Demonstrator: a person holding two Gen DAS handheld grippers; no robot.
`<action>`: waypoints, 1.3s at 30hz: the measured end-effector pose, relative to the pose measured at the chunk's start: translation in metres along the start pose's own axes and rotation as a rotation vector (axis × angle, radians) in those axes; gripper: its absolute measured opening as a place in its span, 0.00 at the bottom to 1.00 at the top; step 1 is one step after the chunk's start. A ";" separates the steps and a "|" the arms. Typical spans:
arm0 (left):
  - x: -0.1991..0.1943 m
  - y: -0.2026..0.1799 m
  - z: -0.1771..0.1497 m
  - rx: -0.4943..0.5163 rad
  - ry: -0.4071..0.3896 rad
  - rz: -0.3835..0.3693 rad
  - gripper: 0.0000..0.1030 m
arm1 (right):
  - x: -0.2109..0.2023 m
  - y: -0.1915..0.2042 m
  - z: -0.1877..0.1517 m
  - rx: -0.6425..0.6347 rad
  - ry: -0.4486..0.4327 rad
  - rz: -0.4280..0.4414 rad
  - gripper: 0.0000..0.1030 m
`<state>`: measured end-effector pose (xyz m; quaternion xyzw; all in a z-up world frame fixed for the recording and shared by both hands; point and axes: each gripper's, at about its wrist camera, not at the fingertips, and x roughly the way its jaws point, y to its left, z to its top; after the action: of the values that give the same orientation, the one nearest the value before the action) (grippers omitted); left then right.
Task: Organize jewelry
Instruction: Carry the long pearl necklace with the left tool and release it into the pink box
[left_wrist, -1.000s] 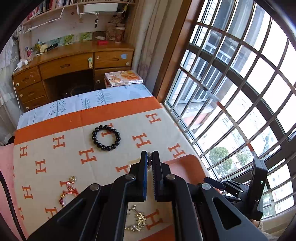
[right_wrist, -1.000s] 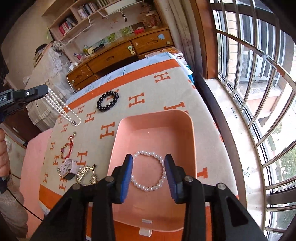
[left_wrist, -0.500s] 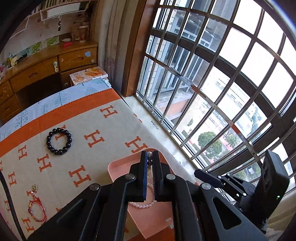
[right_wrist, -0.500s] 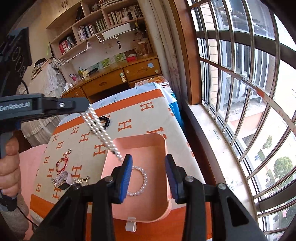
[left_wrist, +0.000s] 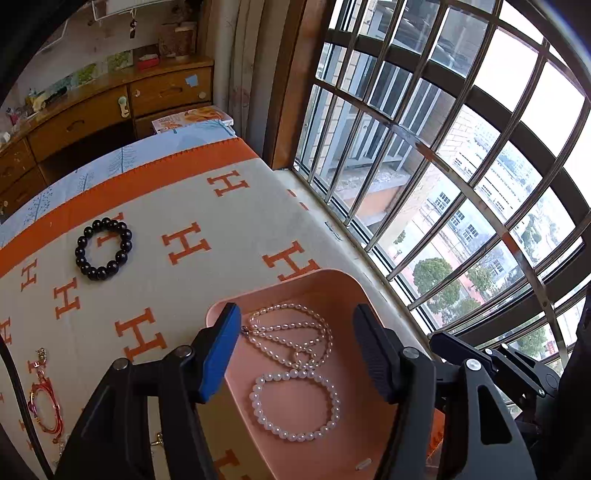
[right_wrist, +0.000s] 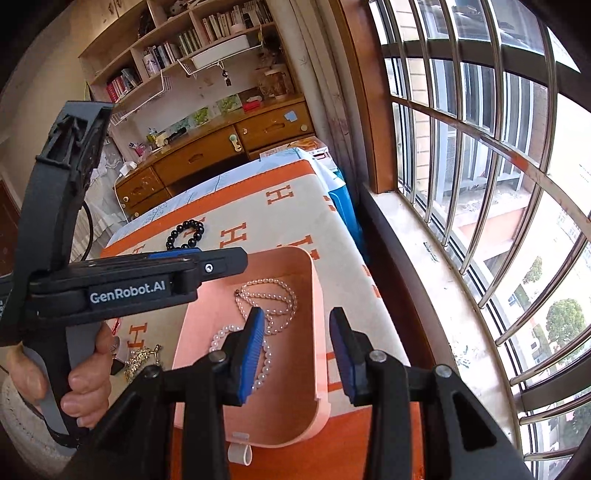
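Jaws of the left gripper are gaping wide over the pink tray; the black bead bracelet is lying far-left of them, the right gripper, also wide, farther off.

My left gripper hangs over the pink tray, its 2 fingers spread wide with nothing between them. In the tray I see a pearl necklace heaped just beside a pearl bracelet. A black bead bracelet lies well apart on the blanket, a red bracelet nearer my left edge.
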<state>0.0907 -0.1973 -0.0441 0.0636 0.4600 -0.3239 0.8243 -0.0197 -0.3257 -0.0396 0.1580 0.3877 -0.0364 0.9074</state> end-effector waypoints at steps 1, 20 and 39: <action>-0.006 0.000 -0.002 0.000 -0.017 0.009 0.71 | 0.001 0.001 0.000 -0.003 0.002 0.000 0.36; -0.095 0.057 -0.060 -0.149 -0.167 0.251 0.86 | -0.001 0.050 -0.004 -0.099 -0.007 0.030 0.36; -0.161 0.099 -0.093 -0.168 -0.277 0.407 0.97 | -0.007 0.120 -0.007 -0.194 -0.012 0.108 0.36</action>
<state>0.0234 -0.0058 0.0121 0.0415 0.3459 -0.1177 0.9299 -0.0068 -0.2101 -0.0085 0.0900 0.3750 0.0491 0.9214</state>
